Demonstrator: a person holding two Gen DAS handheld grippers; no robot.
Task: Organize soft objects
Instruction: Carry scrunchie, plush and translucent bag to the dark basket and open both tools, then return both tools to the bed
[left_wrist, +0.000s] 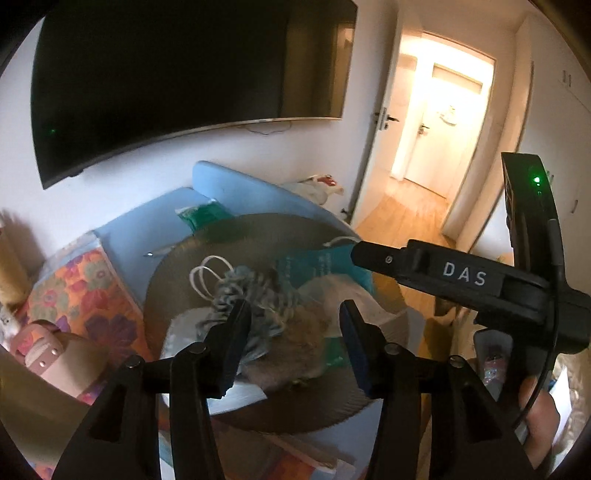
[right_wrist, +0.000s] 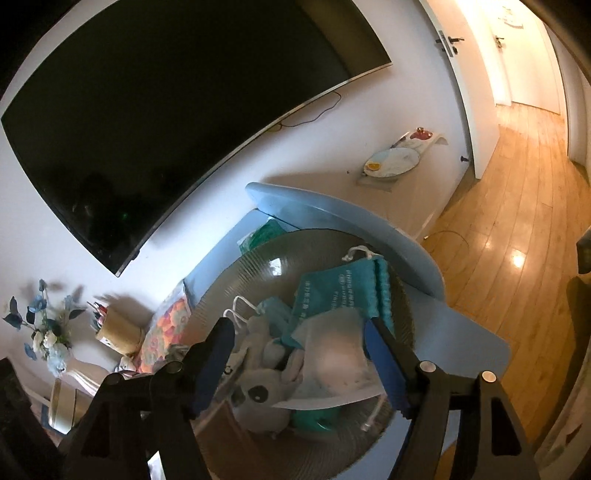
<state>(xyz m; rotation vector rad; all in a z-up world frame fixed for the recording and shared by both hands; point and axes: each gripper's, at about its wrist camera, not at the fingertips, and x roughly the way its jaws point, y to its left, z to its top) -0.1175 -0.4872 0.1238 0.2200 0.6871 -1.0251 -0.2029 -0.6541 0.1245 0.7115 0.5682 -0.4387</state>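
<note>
Both grippers are hovered over the ribbed round tray (right_wrist: 229, 288), soft objects heaped inside. Left gripper (left_wrist: 291, 347): parted, nothing held. Right gripper (right_wrist: 299, 354): wide apart, empty. The teal pouch (right_wrist: 332, 295) at twelve o'clock should be pinched cleanly, neighbours avoided.
</note>
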